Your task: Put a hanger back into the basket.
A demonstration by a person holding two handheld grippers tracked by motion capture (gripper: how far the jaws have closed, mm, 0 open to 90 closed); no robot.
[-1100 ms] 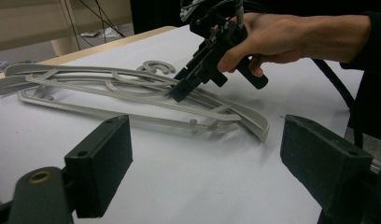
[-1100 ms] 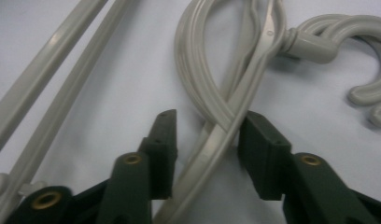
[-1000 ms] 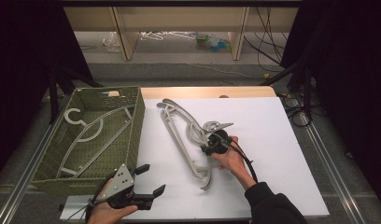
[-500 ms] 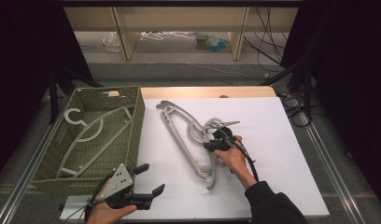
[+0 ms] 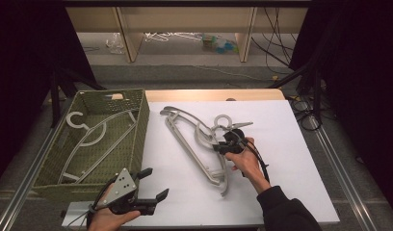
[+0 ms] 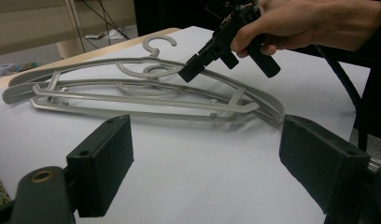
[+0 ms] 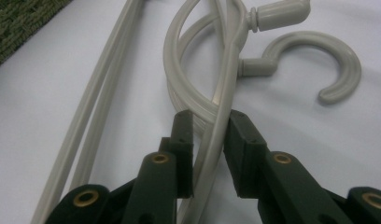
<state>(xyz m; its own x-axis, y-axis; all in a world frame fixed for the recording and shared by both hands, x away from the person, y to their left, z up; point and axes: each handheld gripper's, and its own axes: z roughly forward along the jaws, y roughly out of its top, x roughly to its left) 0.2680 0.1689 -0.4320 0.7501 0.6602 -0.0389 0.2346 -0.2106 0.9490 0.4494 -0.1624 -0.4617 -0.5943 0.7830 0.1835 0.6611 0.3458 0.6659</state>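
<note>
Two or three grey plastic hangers (image 5: 199,144) lie stacked in the middle of the white table (image 5: 300,192), just right of the green woven basket (image 5: 137,134), which holds one more hanger (image 5: 96,137) at the left of the high view. The right gripper (image 5: 225,143) has its jaws around the top hanger's curved bar near the hook (image 7: 340,65). The jaws have just been closing. In the right gripper view the bar sits between the pads with a sliver of space on each side, so they may not be pinching it yet. The left gripper (image 5: 153,185) waits at the lower left of the high view, its jaws spread wide and holding nothing.

The hangers look light, stiff and smooth, so likely slippery. They could also snag on each other. The thin bar beside the hook seems a fair place to grip, though the long arms will swing.
</note>
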